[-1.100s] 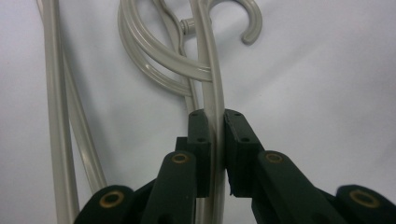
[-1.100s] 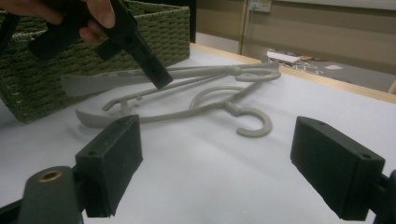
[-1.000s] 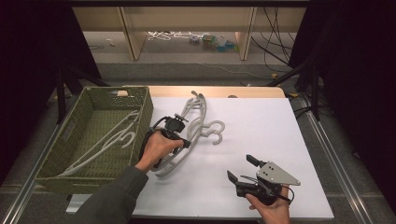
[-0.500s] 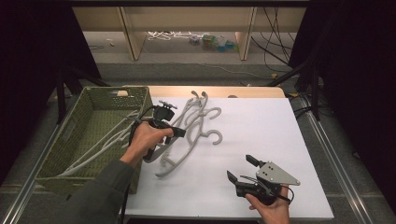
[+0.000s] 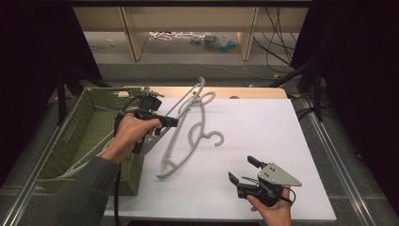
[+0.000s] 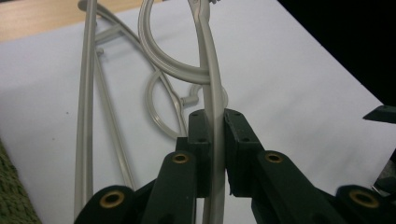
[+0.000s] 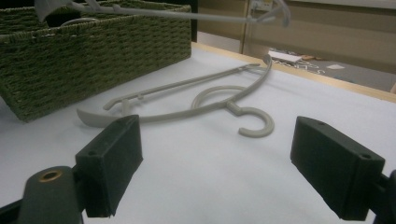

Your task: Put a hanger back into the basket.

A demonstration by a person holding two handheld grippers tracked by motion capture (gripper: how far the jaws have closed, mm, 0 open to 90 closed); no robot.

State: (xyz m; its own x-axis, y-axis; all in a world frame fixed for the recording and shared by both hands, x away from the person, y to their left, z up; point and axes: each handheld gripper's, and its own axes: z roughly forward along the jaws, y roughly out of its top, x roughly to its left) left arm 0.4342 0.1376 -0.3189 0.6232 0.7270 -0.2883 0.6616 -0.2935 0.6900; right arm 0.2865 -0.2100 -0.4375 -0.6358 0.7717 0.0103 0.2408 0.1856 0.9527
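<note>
The left tool (image 6: 214,135) clamps a grey hanger (image 6: 210,84); the right tool (image 7: 215,163) gapes over another hanger (image 7: 187,105).

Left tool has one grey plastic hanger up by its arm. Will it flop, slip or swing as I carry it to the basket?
Probably stiff: the hanger keeps its curve though the left tool pinches just one arm. Its thin frame suggests it is light. The smooth plastic, gripped off-centre, may pivot or swing, and could snag the woven basket rim.

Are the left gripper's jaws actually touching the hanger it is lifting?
Touching. In the left gripper view, the left gripper has both pads pressed on the lifted hanger, with no gap either side.
</note>
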